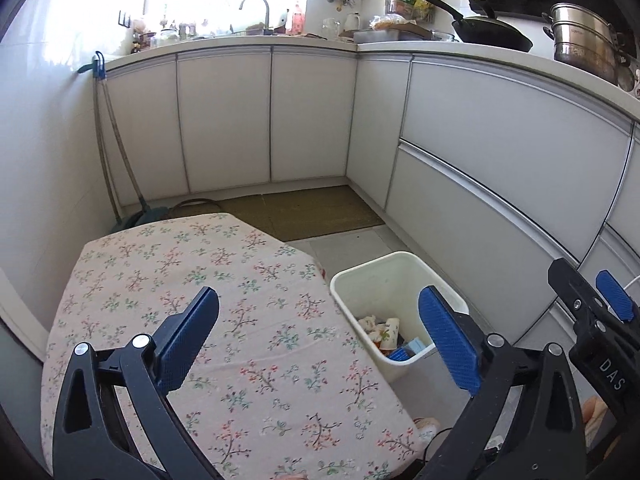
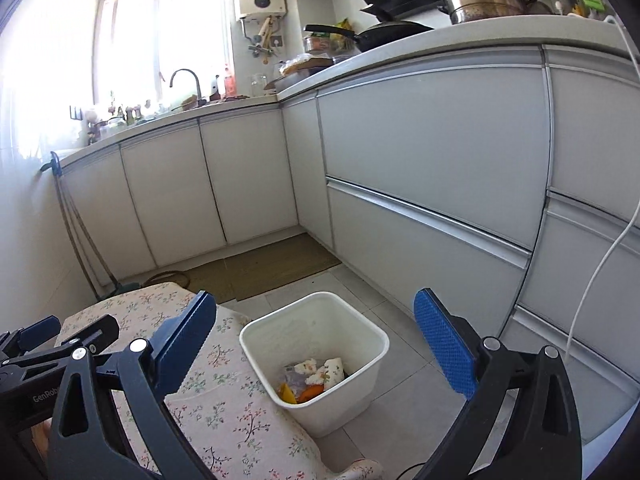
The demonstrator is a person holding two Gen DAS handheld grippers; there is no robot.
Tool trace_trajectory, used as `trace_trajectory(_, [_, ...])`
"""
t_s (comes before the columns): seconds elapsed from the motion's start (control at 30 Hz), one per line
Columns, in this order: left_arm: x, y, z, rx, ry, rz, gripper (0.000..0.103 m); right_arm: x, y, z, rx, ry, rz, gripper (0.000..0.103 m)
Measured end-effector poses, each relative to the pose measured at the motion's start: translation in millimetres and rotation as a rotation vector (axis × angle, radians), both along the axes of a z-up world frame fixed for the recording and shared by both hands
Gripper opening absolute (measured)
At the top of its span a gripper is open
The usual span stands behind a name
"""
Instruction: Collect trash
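On the tiled floor, just beside the corner of the cloth-covered bench (image 1: pixel 224 320), stands the white bin (image 1: pixel 372 276), square-mouthed and unlidded. At its bottom lies the collected trash (image 2: pixel 316 376): crumpled white paper with small printed patterns, an orange scrap, and something blue that shows only in the left wrist view. The bin's inner walls are otherwise bare and a little smudged.

The bench wears a pale floral cloth with nothing on it. Its edge overhangs close to the bin's near left rim, partly hiding that side in the left wrist view.

The left claw (image 1: pixel 320 340) hangs over the bench edge and the bin, its blue pads spread wide with nothing between them. The right claw (image 2: pixel 316 344) sits above the bin, likewise spread wide and empty. Each claw shows at the edge of the other's view.

Beyond the bin, a brown mat (image 1: pixel 304 212) lies before the white cabinets (image 1: pixel 224 120). A mop (image 1: pixel 120 184) leans in the left corner. The worktop above carries a tap (image 1: pixel 256 8), a black pan (image 1: pixel 492 32) and a steel steamer pot (image 1: pixel 584 44).
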State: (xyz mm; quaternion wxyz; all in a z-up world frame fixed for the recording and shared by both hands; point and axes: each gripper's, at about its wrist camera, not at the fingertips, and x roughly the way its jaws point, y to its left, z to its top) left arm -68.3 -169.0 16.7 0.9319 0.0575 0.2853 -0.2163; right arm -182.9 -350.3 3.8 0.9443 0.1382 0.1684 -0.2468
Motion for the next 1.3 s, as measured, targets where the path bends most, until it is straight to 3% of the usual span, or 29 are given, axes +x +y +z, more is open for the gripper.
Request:
trace_trajectory(0.2, [-2.5, 36.0, -6.2, -0.017, 0.013, 0.06, 0.096, -4.3, 34.2, -2.9, -0.076, 0.007, 0.065, 0.096])
trace_trajectory(0.43, [-4.2, 52.9, -4.9, -0.042, 0.015, 0.067, 0.096, -1.4, 49.2, -8.3, -0.101, 0.024, 0.094, 0.096])
trace_trajectory(0.9, [-2.0, 51.4, -5.5, -0.036, 0.015, 0.095, 0.096, 4.3, 53.5, -12.9, -0.092, 0.053, 0.131, 0.096])
trace_trajectory(1.3, [-10.1, 38.1, -10.8, -0.003, -0.009, 0.027, 0.088, 7.9, 46.9, -12.9, -0.072, 0.066, 0.104, 0.096])
